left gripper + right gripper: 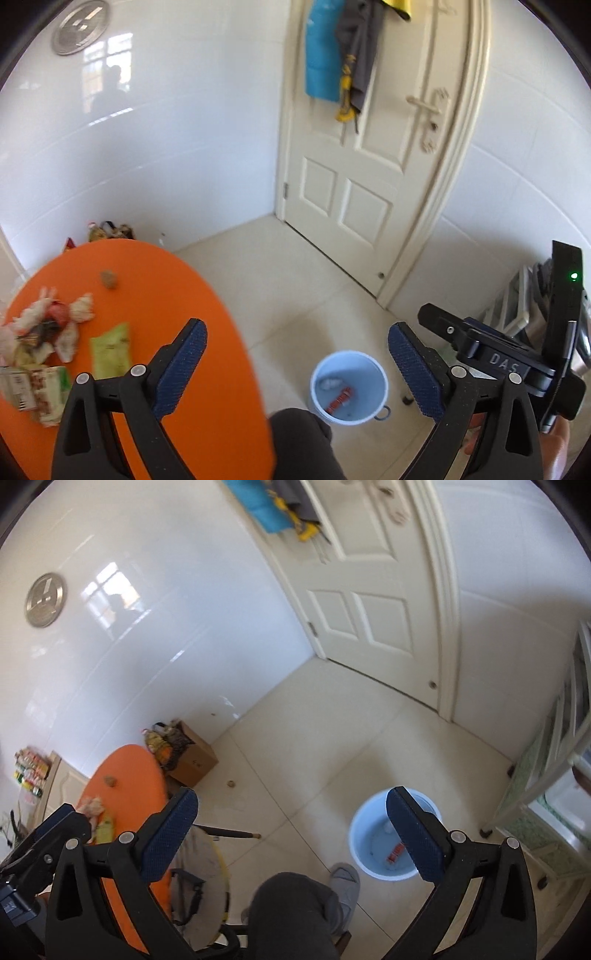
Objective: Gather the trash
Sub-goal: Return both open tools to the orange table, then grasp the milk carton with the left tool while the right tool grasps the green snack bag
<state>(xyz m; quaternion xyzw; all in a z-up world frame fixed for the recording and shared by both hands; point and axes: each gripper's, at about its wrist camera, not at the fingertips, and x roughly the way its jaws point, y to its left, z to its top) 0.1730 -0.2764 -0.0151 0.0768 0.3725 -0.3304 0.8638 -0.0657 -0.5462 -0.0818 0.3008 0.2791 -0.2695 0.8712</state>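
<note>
both tools are spread wide holding nothing, left tool (297, 358) over the orange worktop (155, 280) edge where the trash pile (48, 332) sits, right tool (291, 825) above the floor by the blue bucket (364, 832)

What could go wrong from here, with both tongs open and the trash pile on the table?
1. The bin sits on the floor apart from the orange table, so a loosely pinched scrap may drop on the tiles during the carry.
2. The trash pile is tangled; the left tongs may drag several pieces, pushing some off the edge.
3. The flat green wrapper gives little to pinch. The right tongs may collide with the left's.
</note>
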